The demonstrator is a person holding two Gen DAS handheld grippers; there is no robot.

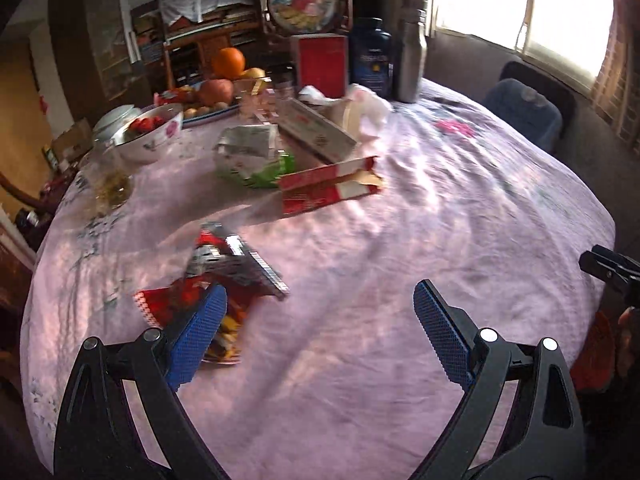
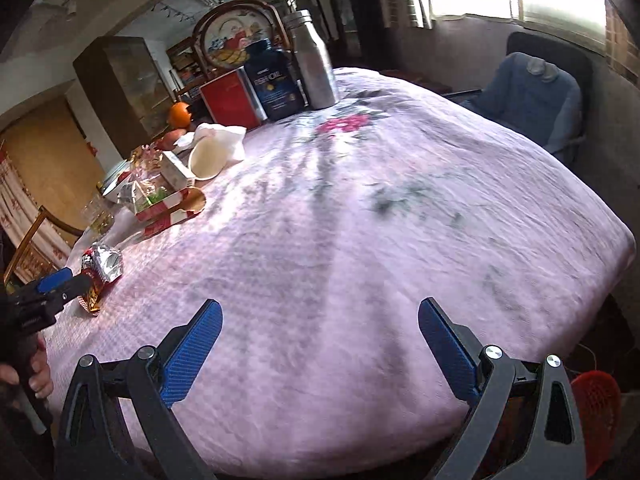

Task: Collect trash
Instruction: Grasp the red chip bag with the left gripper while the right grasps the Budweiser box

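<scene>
A crumpled red and silver snack wrapper (image 1: 224, 276) lies on the pink tablecloth (image 1: 380, 240), close in front of my left gripper (image 1: 320, 300), whose left finger (image 1: 196, 336) overlaps it in view. The left jaws are wide apart with nothing between them. The same wrapper (image 2: 102, 270) shows at the left of the right wrist view. Farther back lie a red box (image 1: 332, 184), a green and silver bag (image 1: 256, 156), a paper cup (image 2: 206, 160) and white tissue (image 2: 224, 138). My right gripper (image 2: 320, 316) hangs open over bare cloth (image 2: 360, 220), holding nothing.
At the table's far side stand a steel bottle (image 2: 314, 68), a dark blue jar (image 2: 274, 84), a red tin (image 2: 232, 100), fruit (image 1: 228, 62) and a bowl (image 1: 150, 132). A red basket (image 2: 596, 404) sits below the near right edge. A blue-covered chair (image 2: 528, 96) stands beyond the table.
</scene>
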